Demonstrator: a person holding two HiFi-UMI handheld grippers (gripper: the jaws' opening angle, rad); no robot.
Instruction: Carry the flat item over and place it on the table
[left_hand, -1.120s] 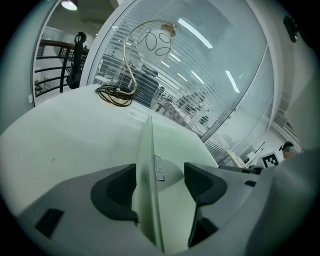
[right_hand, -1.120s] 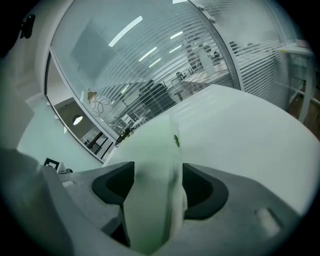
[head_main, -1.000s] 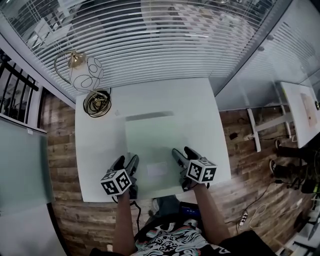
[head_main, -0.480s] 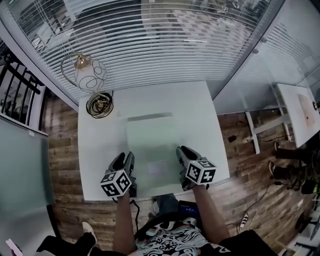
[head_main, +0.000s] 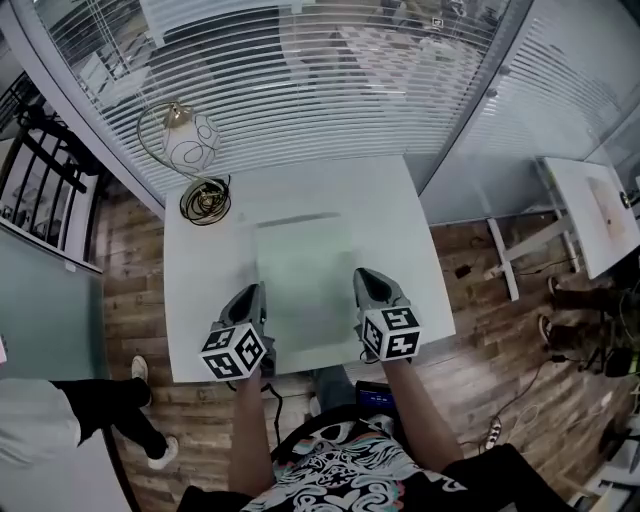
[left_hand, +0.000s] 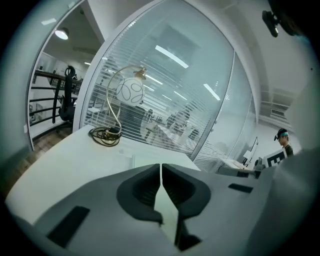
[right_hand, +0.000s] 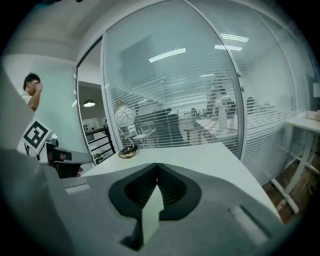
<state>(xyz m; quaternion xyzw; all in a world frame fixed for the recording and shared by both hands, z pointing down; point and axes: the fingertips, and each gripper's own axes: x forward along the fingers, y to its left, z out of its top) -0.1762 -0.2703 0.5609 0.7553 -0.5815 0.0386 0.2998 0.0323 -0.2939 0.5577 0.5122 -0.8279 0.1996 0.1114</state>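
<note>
Head view: your left gripper (head_main: 251, 300) and right gripper (head_main: 367, 287) are clamped on opposite edges of the thin pale-green flat sheet (head_main: 303, 262); it's probably light and bendy.

The flat item (head_main: 305, 265) lies on the table (head_main: 400, 230), lamp (head_main: 192, 145) behind-left.

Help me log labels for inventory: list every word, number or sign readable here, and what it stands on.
No readable text in any view.
Marker cubes: square black-and-white patterns only, no letters.
Flat item: no print visible.
</note>
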